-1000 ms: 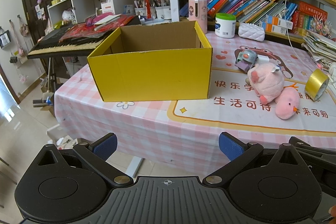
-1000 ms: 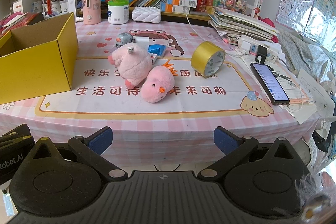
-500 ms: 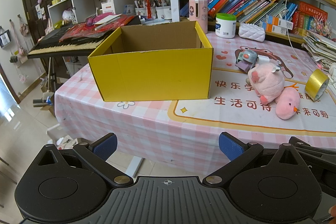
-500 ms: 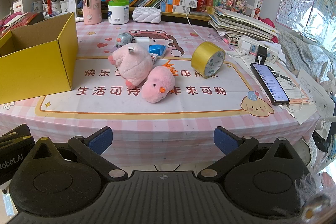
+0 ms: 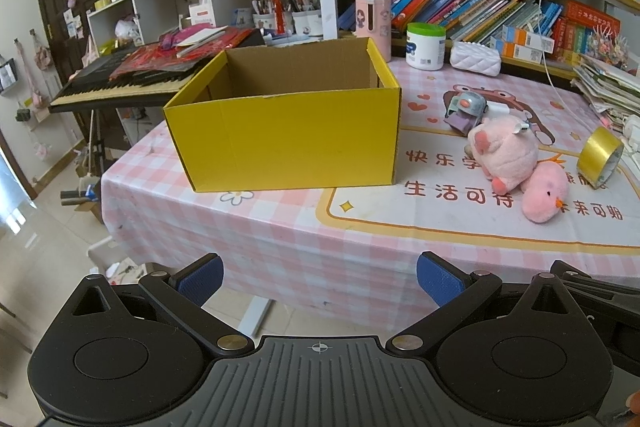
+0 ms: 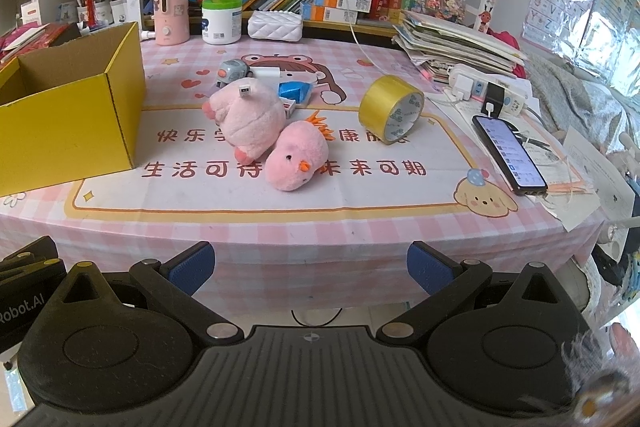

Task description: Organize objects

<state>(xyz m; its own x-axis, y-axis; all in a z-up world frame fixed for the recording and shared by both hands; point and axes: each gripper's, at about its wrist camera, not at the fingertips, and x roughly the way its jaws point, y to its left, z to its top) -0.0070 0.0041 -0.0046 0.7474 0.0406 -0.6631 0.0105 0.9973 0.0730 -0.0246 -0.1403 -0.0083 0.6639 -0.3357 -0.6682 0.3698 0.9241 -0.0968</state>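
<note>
An open yellow cardboard box (image 5: pixel 288 135) (image 6: pixel 68 123) stands on the left of the pink checked table (image 6: pixel 320 227), its inside bare as far as I can see. Right of it lie a pink plush pig (image 6: pixel 250 117) (image 5: pixel 504 151), a pink plush chick (image 6: pixel 298 161) (image 5: pixel 546 193), a roll of gold tape (image 6: pixel 392 109) (image 5: pixel 600 157), a small grey robot toy (image 6: pixel 232 69) (image 5: pixel 464 109), a blue packet (image 6: pixel 296 91) and a white charger (image 6: pixel 266 73). My left gripper (image 5: pixel 320 277) and right gripper (image 6: pixel 310 265) hang open before the table's front edge, holding nothing.
A phone (image 6: pixel 508 153) and a power strip (image 6: pixel 488 91) lie at the right on papers. A paper stack (image 6: pixel 456 43), white jar (image 6: pixel 221 21), pink dispenser (image 6: pixel 171 9) and white pouch (image 6: pixel 274 25) line the back by bookshelves. A keyboard (image 5: pixel 132 79) stands left of the table.
</note>
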